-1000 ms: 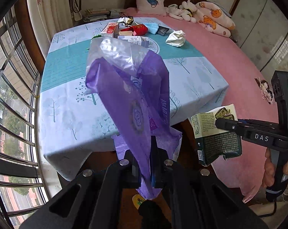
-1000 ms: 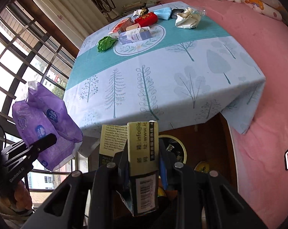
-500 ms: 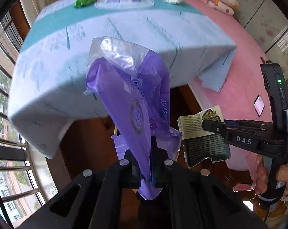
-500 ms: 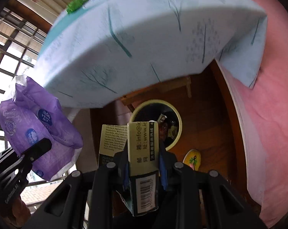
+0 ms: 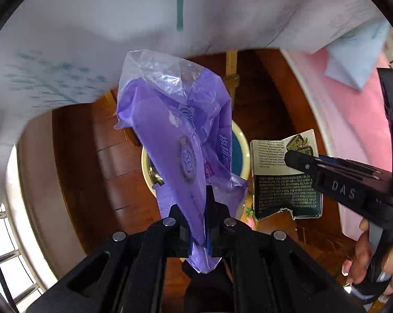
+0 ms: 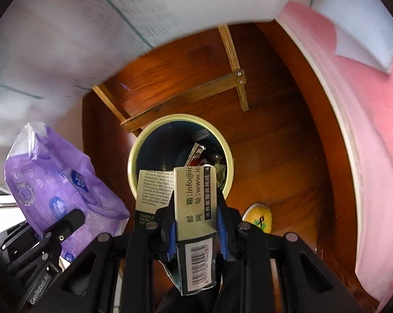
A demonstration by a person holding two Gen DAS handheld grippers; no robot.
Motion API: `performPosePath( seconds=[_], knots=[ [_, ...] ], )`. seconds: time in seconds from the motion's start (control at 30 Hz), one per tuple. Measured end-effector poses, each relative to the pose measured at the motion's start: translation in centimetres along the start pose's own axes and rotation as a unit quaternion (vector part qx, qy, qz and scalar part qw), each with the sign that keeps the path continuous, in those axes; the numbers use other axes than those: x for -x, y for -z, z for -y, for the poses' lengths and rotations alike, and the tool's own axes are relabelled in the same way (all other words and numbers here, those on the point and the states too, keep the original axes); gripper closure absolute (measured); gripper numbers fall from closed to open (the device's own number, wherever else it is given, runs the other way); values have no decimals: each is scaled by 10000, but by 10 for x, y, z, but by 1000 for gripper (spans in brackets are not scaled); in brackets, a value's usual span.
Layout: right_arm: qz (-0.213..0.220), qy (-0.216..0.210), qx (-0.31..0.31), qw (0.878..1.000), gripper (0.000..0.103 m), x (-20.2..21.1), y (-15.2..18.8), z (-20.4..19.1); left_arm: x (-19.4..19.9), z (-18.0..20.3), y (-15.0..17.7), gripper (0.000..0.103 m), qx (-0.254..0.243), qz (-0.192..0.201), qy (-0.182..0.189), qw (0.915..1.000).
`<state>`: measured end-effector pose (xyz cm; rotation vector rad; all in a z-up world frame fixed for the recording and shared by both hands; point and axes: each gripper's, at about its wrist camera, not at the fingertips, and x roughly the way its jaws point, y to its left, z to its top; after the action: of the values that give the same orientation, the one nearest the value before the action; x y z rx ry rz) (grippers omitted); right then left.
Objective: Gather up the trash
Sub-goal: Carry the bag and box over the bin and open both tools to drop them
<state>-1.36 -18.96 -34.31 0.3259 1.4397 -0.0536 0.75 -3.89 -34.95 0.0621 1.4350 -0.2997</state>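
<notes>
A: Trash first: we have two pieces in hand, both held over the floor beneath the table. The purple plastic wrapper [image 5: 180,140] is pinched between the closed fingers of our left gripper [image 5: 200,206], and the flattened dark carton [image 6: 196,208] is clamped edge-on in our right gripper [image 6: 196,224].

B: And the bin [image 6: 133,156]?

A: It stands on the wooden floor [image 6: 274,143] by the table's crossbar [image 6: 186,91], round, pale-rimmed and open. Some wrappers already lie in the bottom. From the right wrist, our carton's top edge overlaps the near rim; from the left wrist, the wrapper hangs in front of the mouth and hides most of it.

B: So which step are we on?

A: We judge it the carry-to-bin step, nearly at the drop. Nothing is released yet.

B: What does the next move call for?

A: Bringing each piece squarely over the opening, then spreading the fingers. The carton is stiff and should fall straight. The wrapper is light and crumpled, so we'd expect it to cling or drift, and lowering it toward the rim first seems wise.

B: Anything in the way?

A: The tablecloth [image 5: 92,39] hangs close above, and a yellow slipper [image 6: 259,215] sits just beside the bin. The two grippers are near each other, so we'd release one at a time.
</notes>
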Motion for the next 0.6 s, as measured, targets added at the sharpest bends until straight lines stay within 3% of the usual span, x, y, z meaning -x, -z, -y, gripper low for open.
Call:
performPosePath(
  seconds=[0.3, 0.4, 0.47, 0.53, 0.6],
  knots=[
    [48, -72, 113, 9999, 77, -67, -12, 2, -69, 2, -18, 93, -134, 25, -277, 9995],
    [19, -113, 116, 9999, 77, -81, -14, 1, -76, 0, -18, 75, -134, 28, -359, 9993],
    [-88, -142, 104, 9998, 74, -89, -15, 0, -82, -1, -14, 54, -137, 1, -468, 9988],
    [-129, -129, 117, 9998, 67, -92, -15, -1, -86, -6, -13, 41, -103, -54, -526, 9985],
    [-111, -85, 127, 9998, 62, -92, -14, -2, -90, -13, -12, 36, -64, -105, -615, 9980]
  ],
)
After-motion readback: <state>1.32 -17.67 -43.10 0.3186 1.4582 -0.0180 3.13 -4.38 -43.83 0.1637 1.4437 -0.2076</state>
